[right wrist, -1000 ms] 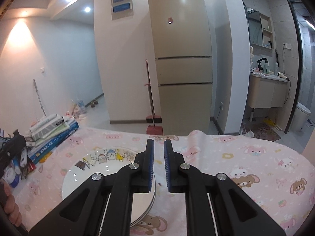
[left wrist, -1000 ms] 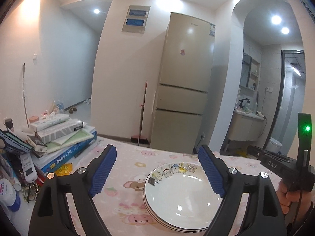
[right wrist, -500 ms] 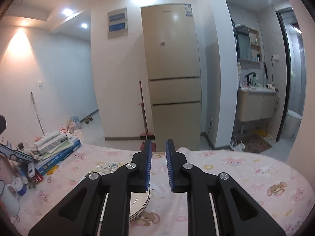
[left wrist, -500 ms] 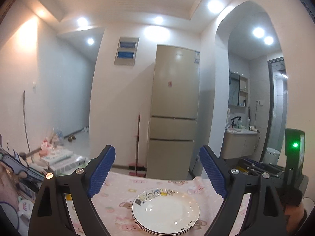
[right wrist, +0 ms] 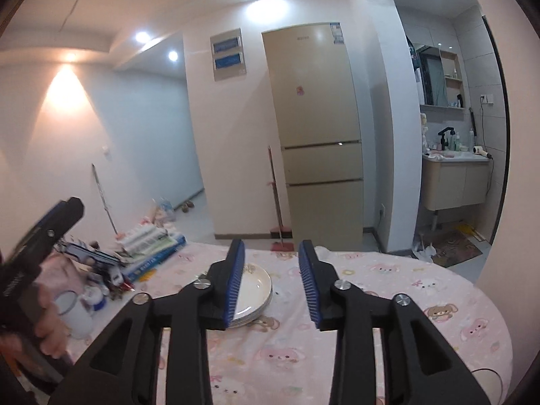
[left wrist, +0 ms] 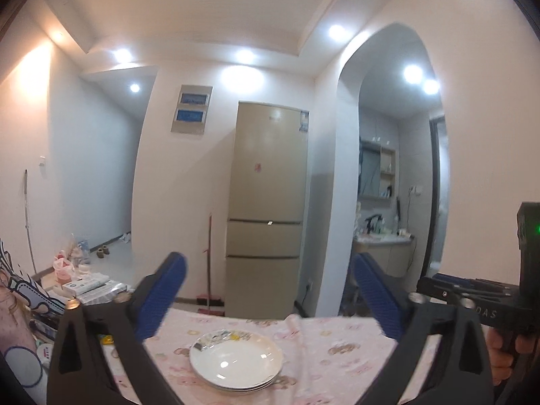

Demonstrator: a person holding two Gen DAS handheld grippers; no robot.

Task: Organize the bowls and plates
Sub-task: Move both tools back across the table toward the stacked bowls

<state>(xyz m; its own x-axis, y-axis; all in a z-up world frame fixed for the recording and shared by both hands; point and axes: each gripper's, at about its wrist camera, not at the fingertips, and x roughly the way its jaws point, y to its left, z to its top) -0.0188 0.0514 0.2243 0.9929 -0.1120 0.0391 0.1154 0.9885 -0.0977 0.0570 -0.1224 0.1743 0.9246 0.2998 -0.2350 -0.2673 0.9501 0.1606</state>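
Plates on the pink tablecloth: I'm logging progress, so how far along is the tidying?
Done: the plates sit in one neat stack on the tablecloth. In hand: nothing; the left gripper and right gripper are both open and empty, held off the stack. Left: no bowls or loose plates are visible, so little seems to remain.

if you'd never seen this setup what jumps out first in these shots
A stack of white ceramic plates sits alone on the pink cartoon-print tablecloth. Framing it are the open left gripper and open right gripper, both blue-padded. Behind the table stands a tall beige refrigerator.
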